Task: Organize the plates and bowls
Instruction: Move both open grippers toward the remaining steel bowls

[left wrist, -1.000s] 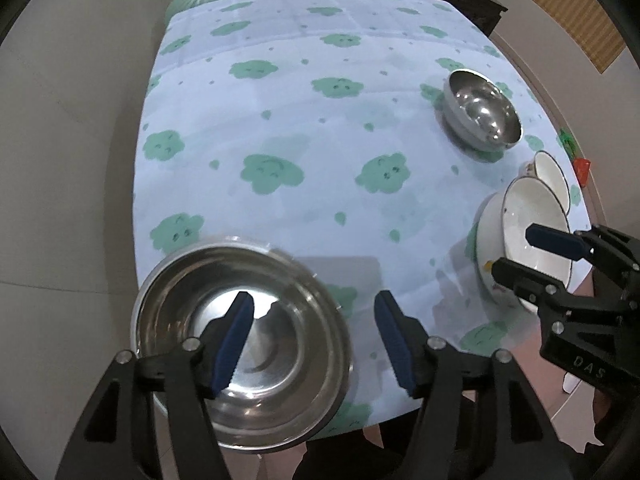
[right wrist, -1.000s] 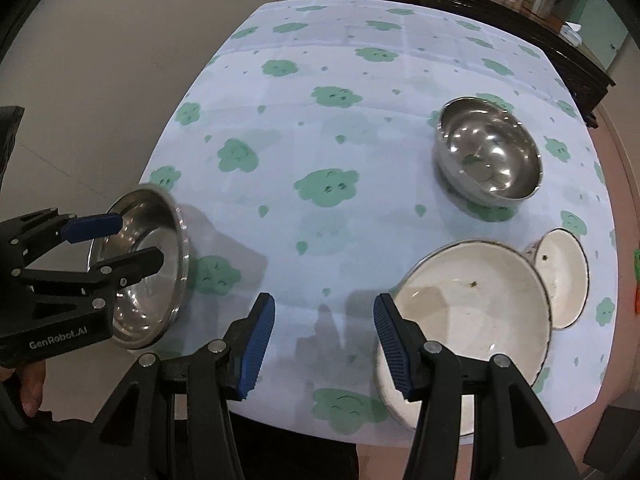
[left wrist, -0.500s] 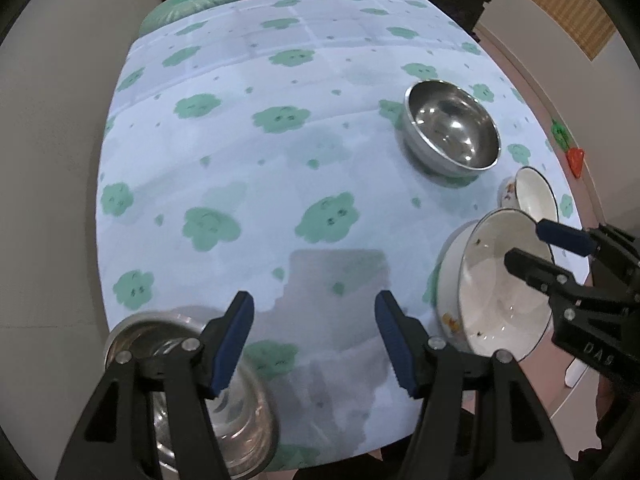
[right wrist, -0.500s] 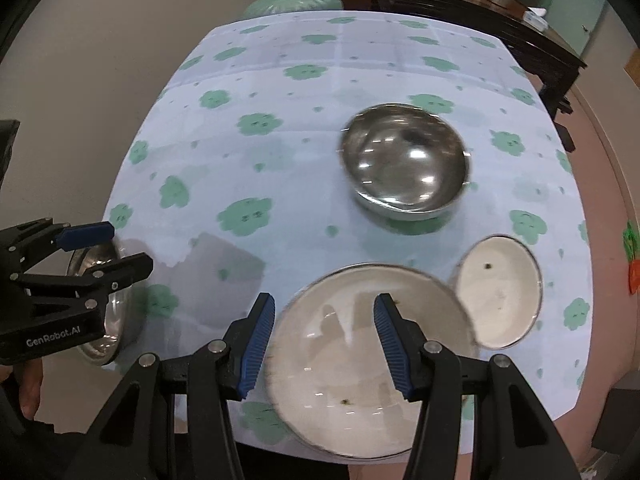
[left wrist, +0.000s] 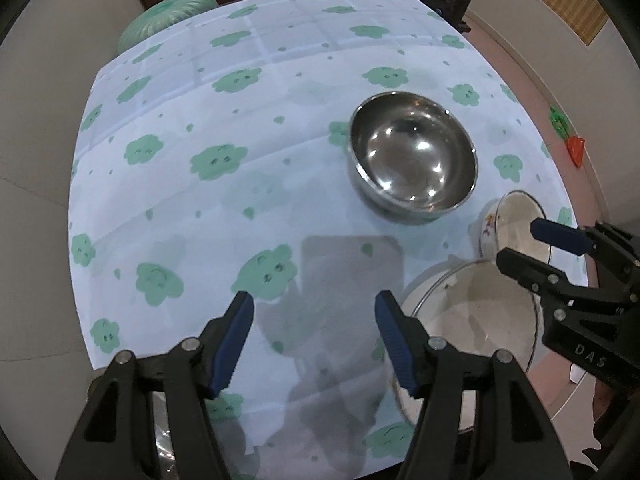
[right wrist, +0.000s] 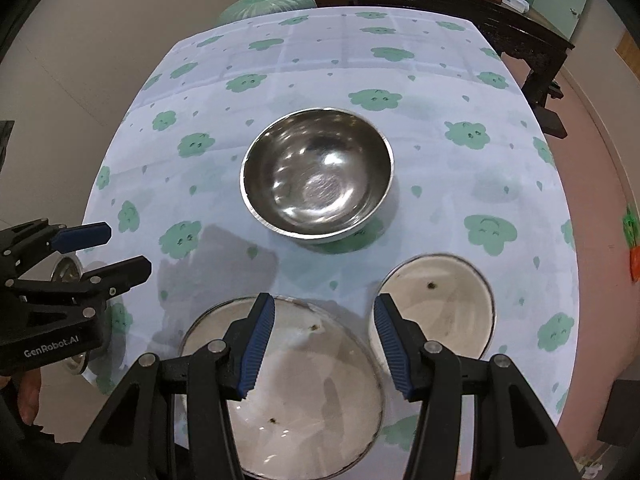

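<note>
Since the earlier frame my left gripper (left wrist: 314, 338) has swung right off the steel pan (right wrist: 66, 270), which now sits low at its left, mostly hidden behind the left finger. The right gripper (right wrist: 322, 340) has moved in over the big white bowl (right wrist: 320, 392). Both grippers are spread wide and hold nothing. The big white bowl lies right under the right gripper's tips, at the near table edge. Just ahead and right of them is the small white bowl (right wrist: 444, 304), beside the big one. Farther ahead, straight out from the right gripper, the steel bowl (right wrist: 316, 176) stands upright on the tablecloth (right wrist: 320, 60).
</note>
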Available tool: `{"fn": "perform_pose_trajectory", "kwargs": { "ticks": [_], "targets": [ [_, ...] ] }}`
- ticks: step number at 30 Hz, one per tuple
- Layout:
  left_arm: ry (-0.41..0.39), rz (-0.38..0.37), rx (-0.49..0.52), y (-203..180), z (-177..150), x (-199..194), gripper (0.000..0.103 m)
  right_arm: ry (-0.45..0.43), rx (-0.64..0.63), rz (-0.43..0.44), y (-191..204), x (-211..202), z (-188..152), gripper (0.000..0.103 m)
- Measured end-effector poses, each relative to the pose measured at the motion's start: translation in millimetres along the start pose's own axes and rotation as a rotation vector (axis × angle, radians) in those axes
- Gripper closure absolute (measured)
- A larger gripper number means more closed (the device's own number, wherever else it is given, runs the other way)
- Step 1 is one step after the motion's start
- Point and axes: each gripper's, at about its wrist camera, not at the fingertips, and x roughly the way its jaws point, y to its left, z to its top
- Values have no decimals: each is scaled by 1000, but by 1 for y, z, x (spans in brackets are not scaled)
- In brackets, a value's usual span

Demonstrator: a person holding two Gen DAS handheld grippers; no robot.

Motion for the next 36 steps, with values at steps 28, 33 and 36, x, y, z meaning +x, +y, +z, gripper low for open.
{"fn": "perform_pose_trajectory", "kwargs": {
  "ticks": [28,33,36],
  "targets": [
    [12,42,-31,-30,68,40,39,22,-16,50,-51,42,64,49],
    [20,41,-34,-32,75,49,39,29,-9,54,-55,51,73,49],
    [30,45,-34,-33,77,56,39,28,-6,57,-58,56,77,49]
  ]
}}
